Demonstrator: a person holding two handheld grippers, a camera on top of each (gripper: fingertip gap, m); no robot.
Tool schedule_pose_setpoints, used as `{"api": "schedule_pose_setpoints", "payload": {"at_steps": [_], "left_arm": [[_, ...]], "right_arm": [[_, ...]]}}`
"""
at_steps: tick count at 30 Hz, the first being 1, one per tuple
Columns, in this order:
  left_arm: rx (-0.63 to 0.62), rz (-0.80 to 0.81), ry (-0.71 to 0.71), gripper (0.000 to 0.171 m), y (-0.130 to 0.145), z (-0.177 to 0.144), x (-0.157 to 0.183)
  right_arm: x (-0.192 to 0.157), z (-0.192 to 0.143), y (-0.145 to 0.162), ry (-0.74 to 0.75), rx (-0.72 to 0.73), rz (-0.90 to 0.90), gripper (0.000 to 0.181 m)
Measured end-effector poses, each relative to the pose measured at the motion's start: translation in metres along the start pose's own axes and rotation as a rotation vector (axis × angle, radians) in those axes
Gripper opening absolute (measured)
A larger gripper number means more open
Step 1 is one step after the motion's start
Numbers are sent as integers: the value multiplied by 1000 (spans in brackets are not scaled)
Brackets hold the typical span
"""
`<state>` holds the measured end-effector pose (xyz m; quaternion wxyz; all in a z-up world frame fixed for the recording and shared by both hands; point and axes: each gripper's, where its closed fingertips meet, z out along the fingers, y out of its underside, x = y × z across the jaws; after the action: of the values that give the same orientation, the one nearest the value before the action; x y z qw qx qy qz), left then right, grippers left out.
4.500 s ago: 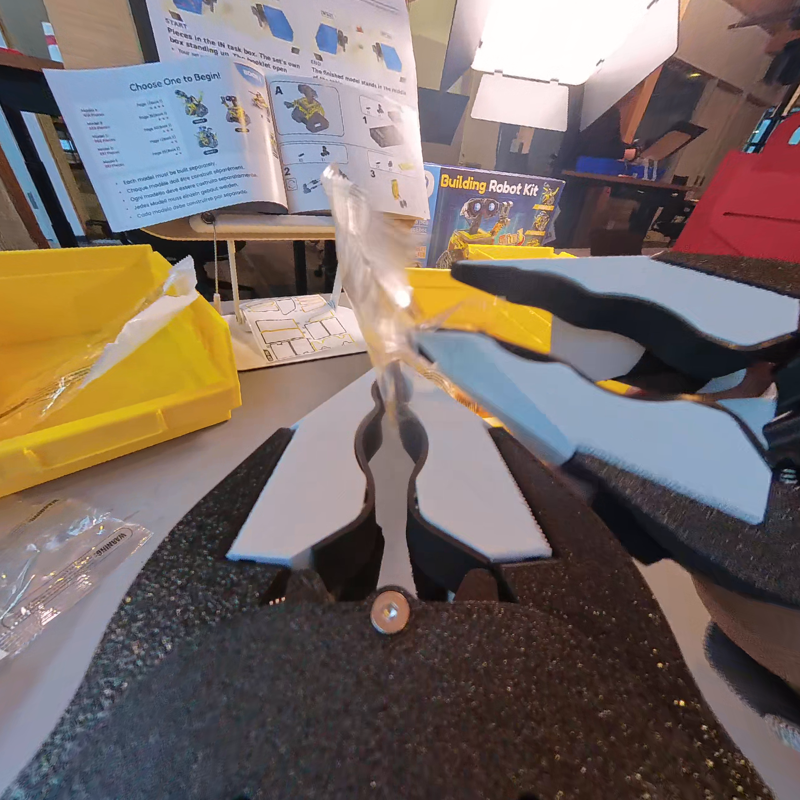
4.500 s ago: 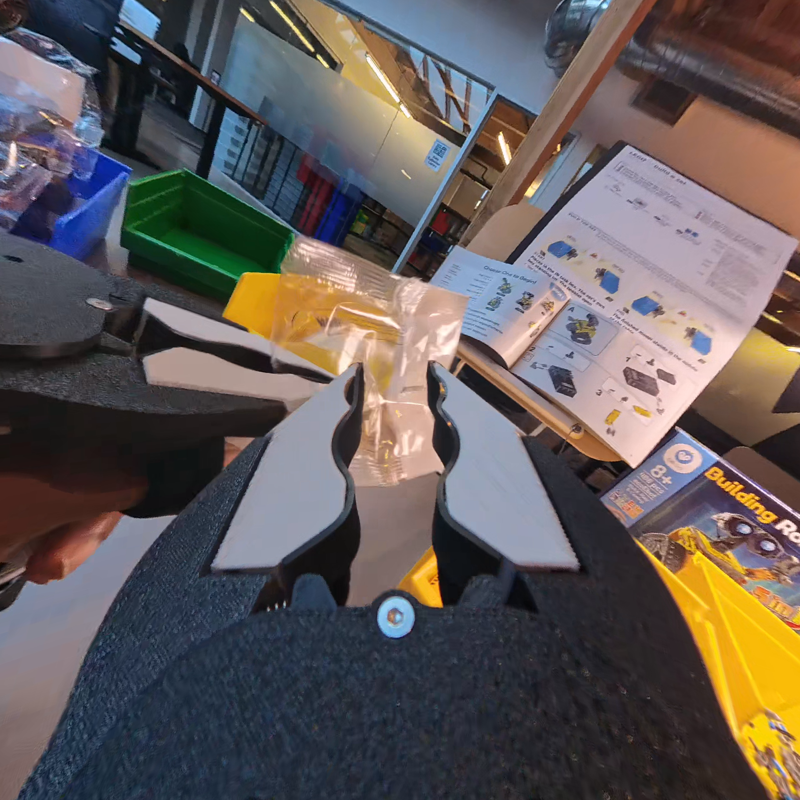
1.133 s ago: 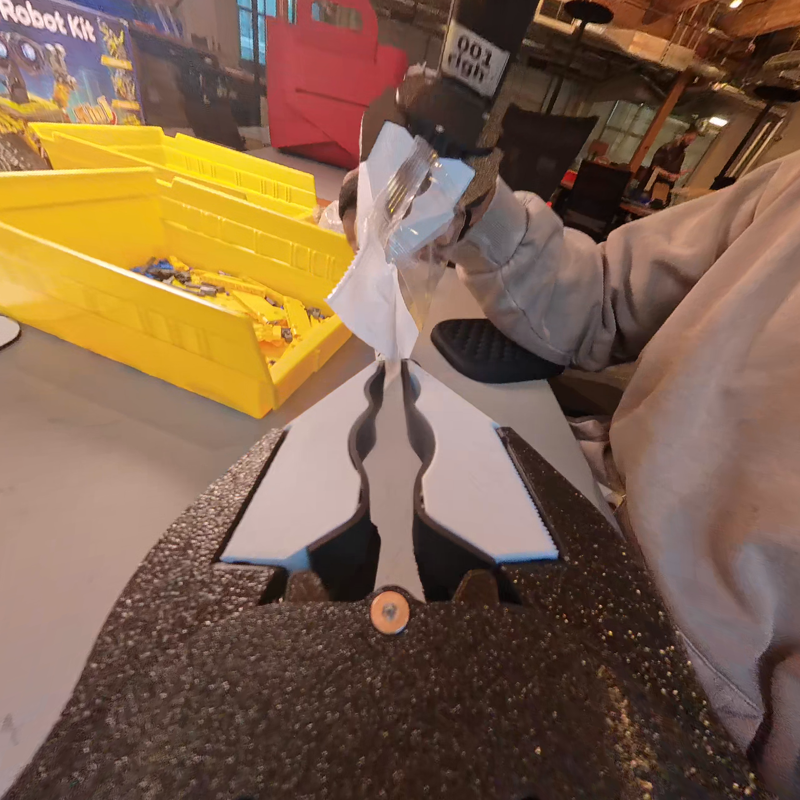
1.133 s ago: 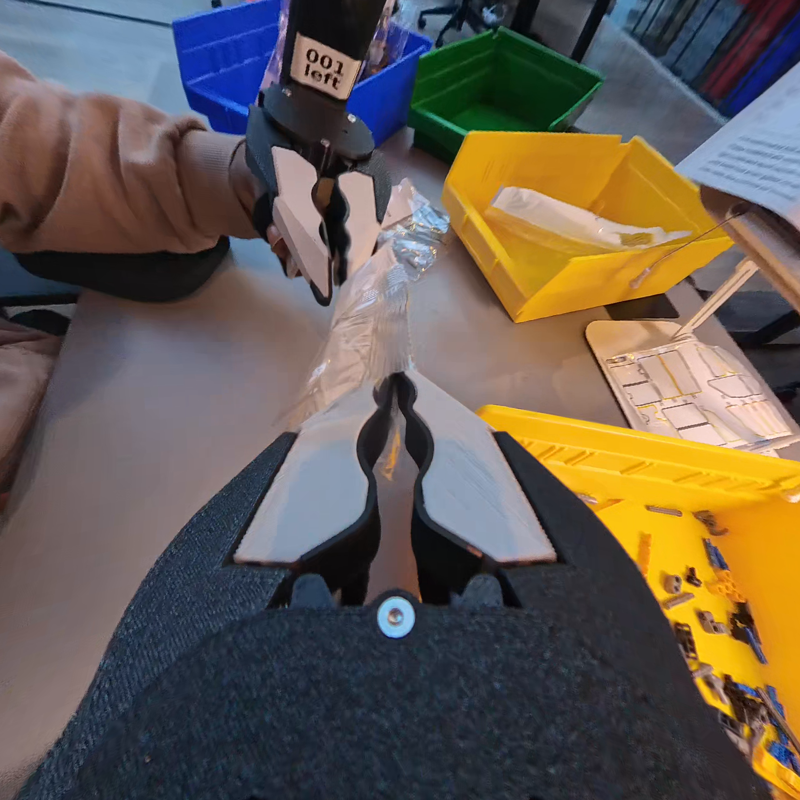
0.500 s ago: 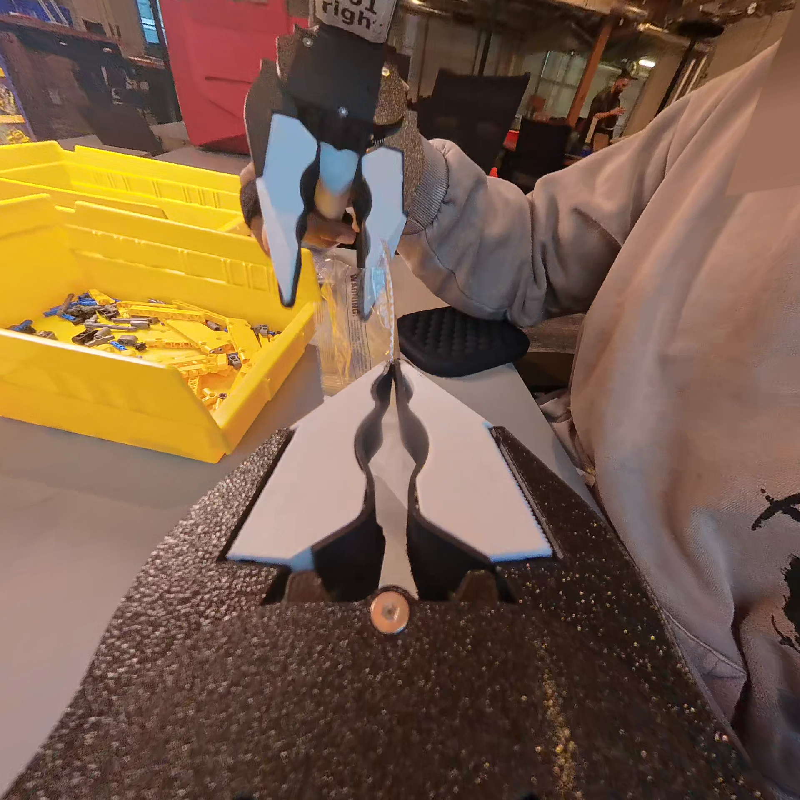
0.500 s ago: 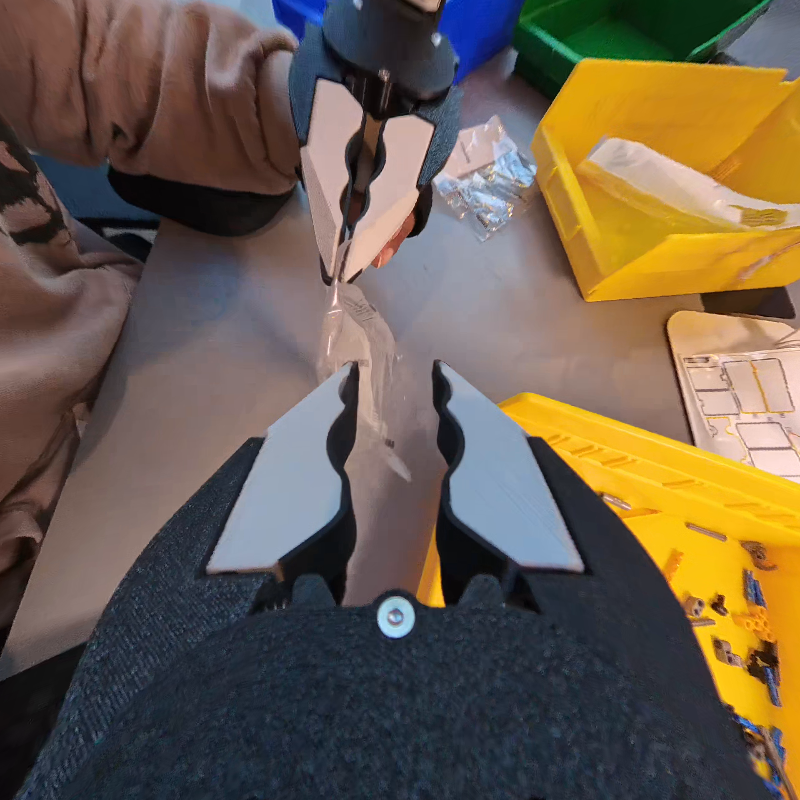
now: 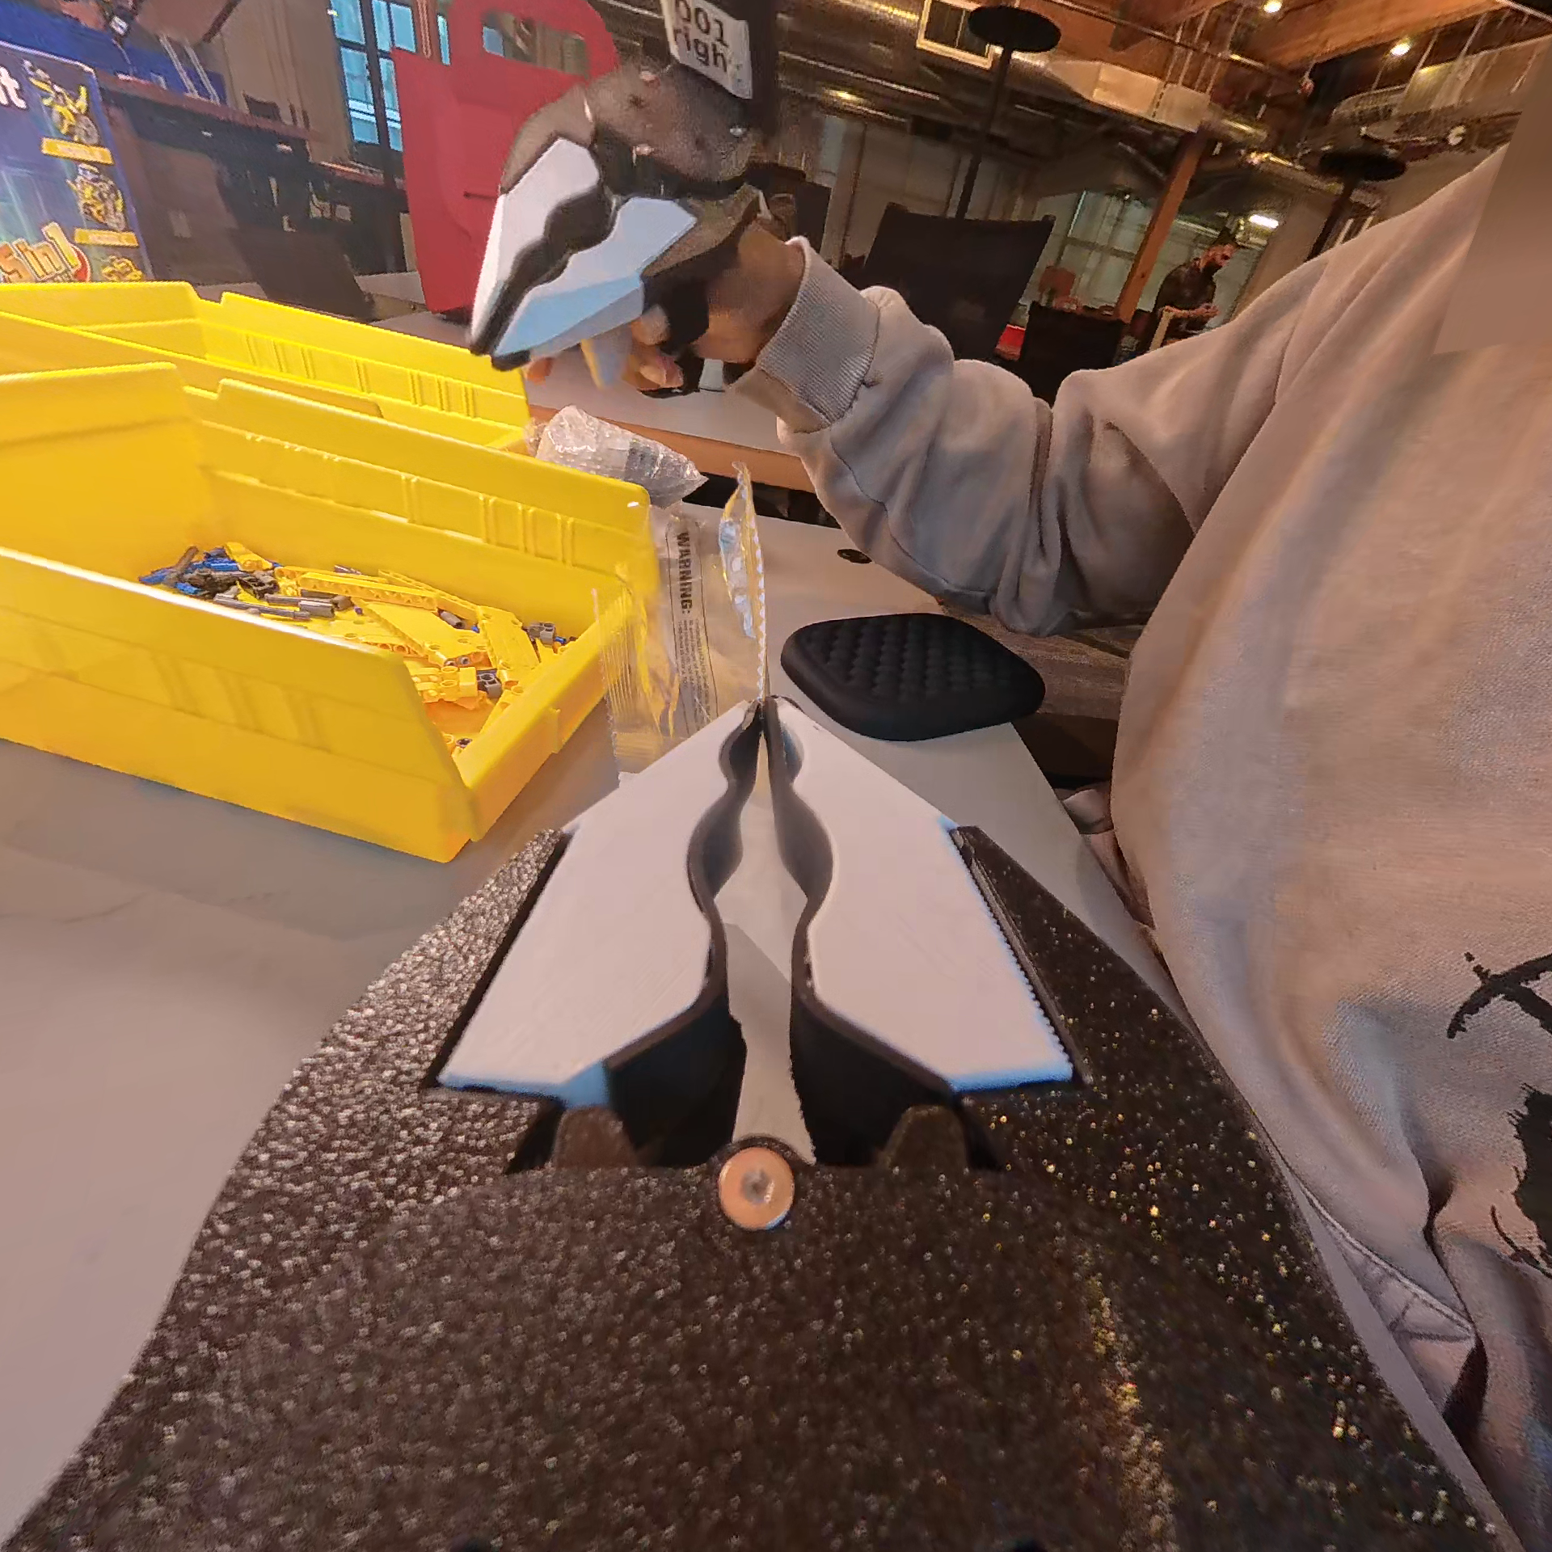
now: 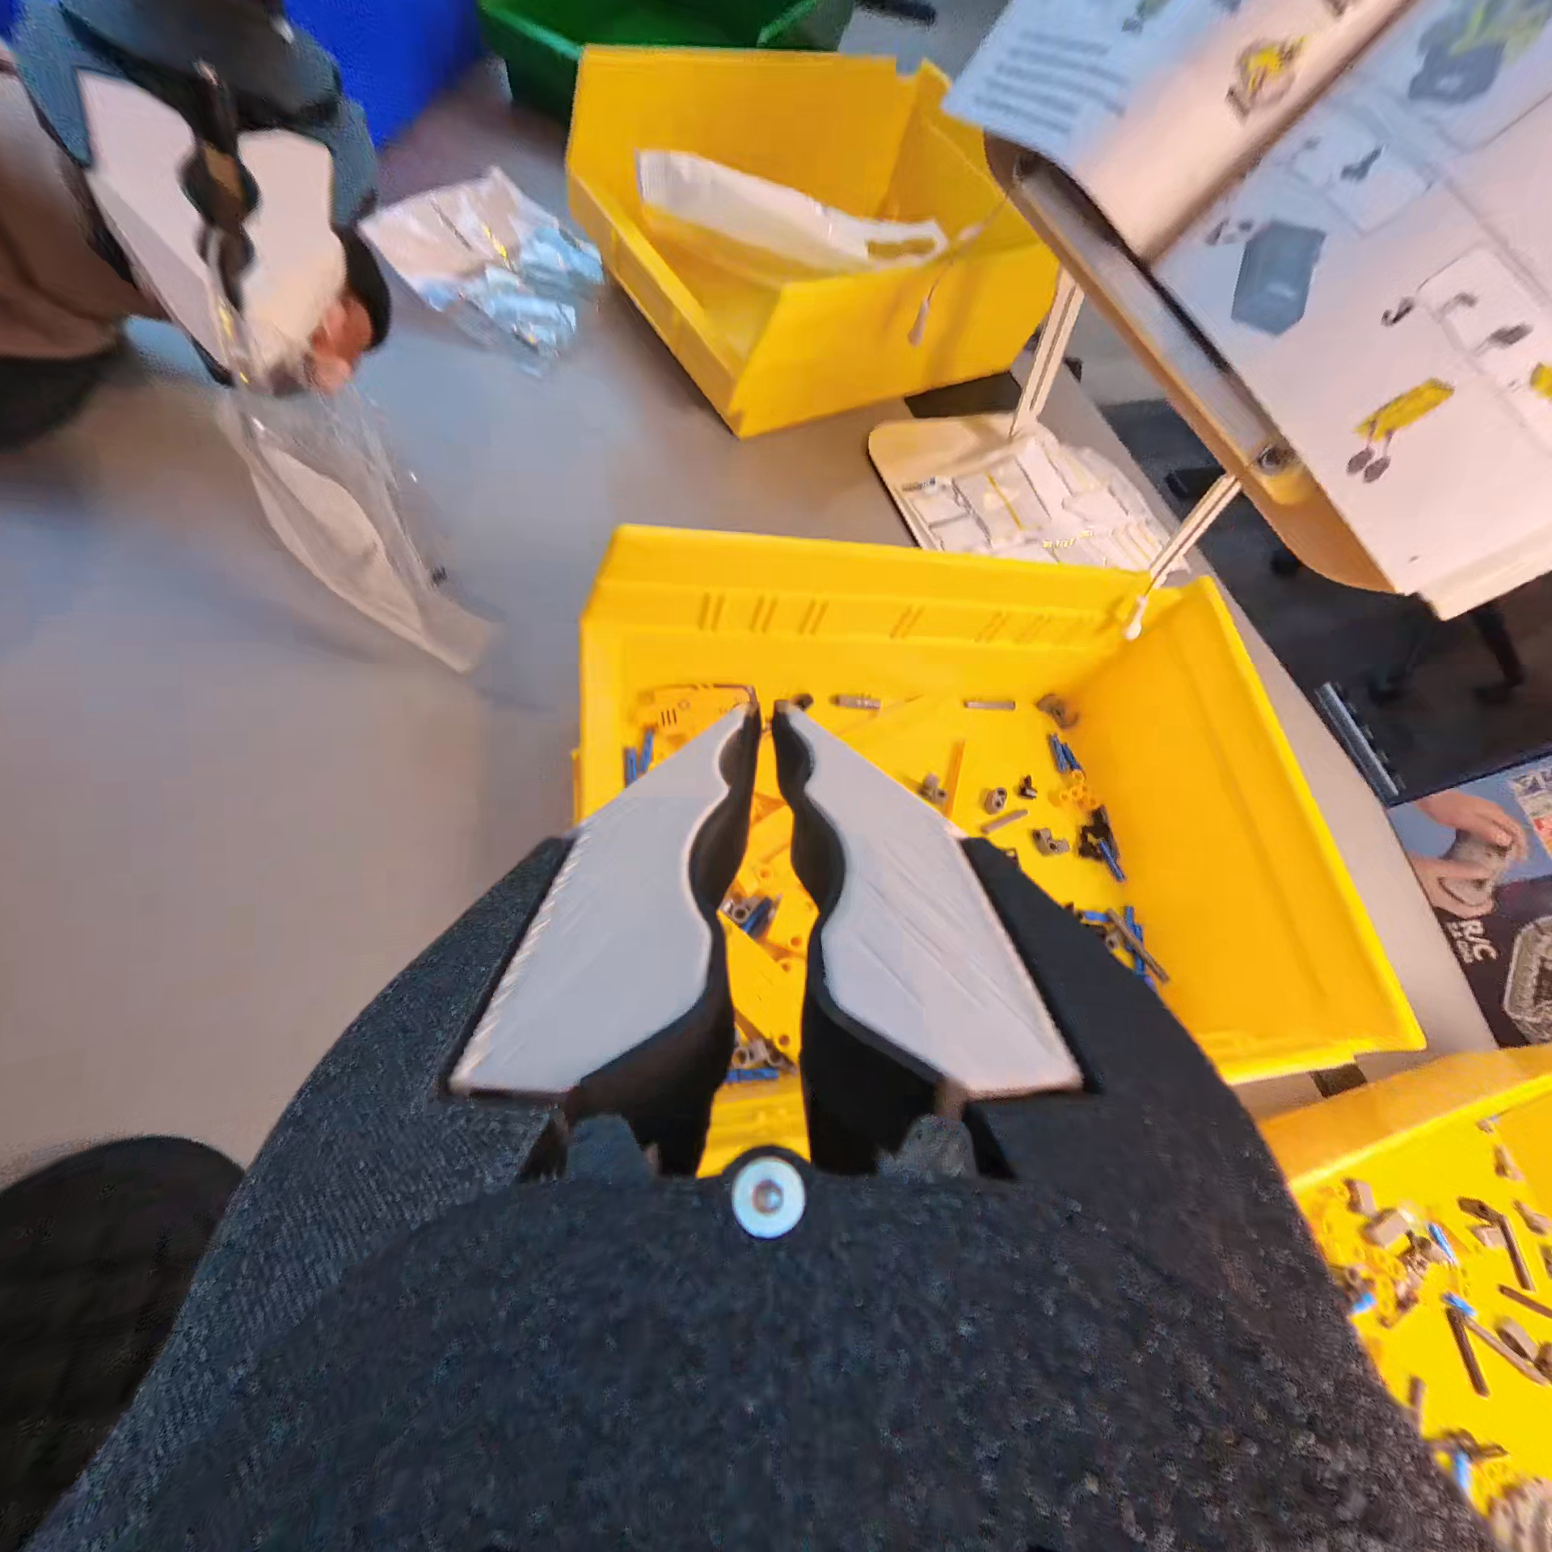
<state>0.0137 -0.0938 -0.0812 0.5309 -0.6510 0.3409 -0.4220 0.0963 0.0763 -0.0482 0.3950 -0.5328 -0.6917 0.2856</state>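
My left gripper [image 7: 762,710] is shut on the edge of a clear plastic bag [image 7: 697,621] and holds it upright above the grey table. In the right wrist view the left gripper [image 8: 239,361] is at the upper left with the bag [image 8: 353,521] hanging from it. My right gripper [image 8: 766,710] is shut and empty. It hovers over a yellow bin [image 8: 840,579] that holds small yellow, grey and blue building parts [image 8: 1050,798]. In the left wrist view the right gripper [image 7: 495,348] is raised above that bin [image 7: 252,722], apart from the bag.
A second yellow bin [image 8: 840,353] holds an empty bag [image 8: 773,210]. A crumpled clear bag [image 8: 495,260] lies on the table. An open booklet on a stand [image 8: 1386,294] is at the right. A black pad [image 7: 911,672] and the person's sleeve [image 7: 1008,487] are nearby. Tip to tip, the grippers are about 20 centimetres apart.
The right gripper let go of the bag, shut, and moved away to above the yellow parts bin. The left gripper still holds the bag.
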Motion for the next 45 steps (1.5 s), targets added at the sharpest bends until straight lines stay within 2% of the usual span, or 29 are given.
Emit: {"api": "schedule_pose_setpoints", "payload": {"at_steps": [4, 5, 9, 13, 17, 19, 23, 26, 28, 31, 33, 35, 37, 38, 39, 41, 43, 45], "left_arm": [[2, 8, -16, 0, 1, -5, -2], [4, 8, -19, 0, 2, -7, -3], [7, -8, -32, 0, 7, -11, -11], [17, -35, -25, 0, 11, -12, -15], [18, -48, -27, 0, 14, -13, -18], [25, -53, -29, 0, 13, -15, -19], [37, -71, -31, 0, 14, -17, -23], [39, -85, -33, 0, 16, -18, -26], [44, -93, -34, 0, 16, -19, -26], [42, -87, -31, 0, 15, -20, -25], [45, -90, -19, 0, 14, -21, -24], [47, -97, -13, 0, 15, -22, -24], [46, -101, -9, 0, 15, -22, -24], [47, -103, -7, 0, 15, -22, -24], [48, -105, -6, 0, 16, -22, -24], [47, -110, -6, 0, 17, -22, -25], [48, -117, -7, 0, 18, -22, -26], [49, -119, -8, 0, 18, -23, -27]], "right_arm": [[17, 27, 38, -42, -195, -24, 1], [20, 35, 46, -53, -239, -37, 7], [26, 66, 57, -132, -335, -74, 17], [9, 108, 60, -270, -405, -84, 19], [-28, 134, 85, -461, -557, -160, 39], [-28, 140, 91, -464, -573, -227, 35], [9, 139, 103, -361, -642, -284, 10], [47, 134, 112, -257, -658, -278, 10], [60, 126, 107, -228, -619, -252, 16], [35, 104, 91, -374, -551, -231, 23], [1, 83, 95, -543, -601, -233, 29], [-23, 73, 107, -615, -668, -284, 39], [-39, 71, 125, -649, -745, -326, 38], [-45, 70, 124, -679, -740, -321, 24], [-46, 72, 122, -671, -727, -326, 13], [-30, 75, 128, -608, -766, -385, 3], [-17, 80, 128, -586, -763, -357, 0], [9, 87, 129, -504, -764, -347, 0]]}}
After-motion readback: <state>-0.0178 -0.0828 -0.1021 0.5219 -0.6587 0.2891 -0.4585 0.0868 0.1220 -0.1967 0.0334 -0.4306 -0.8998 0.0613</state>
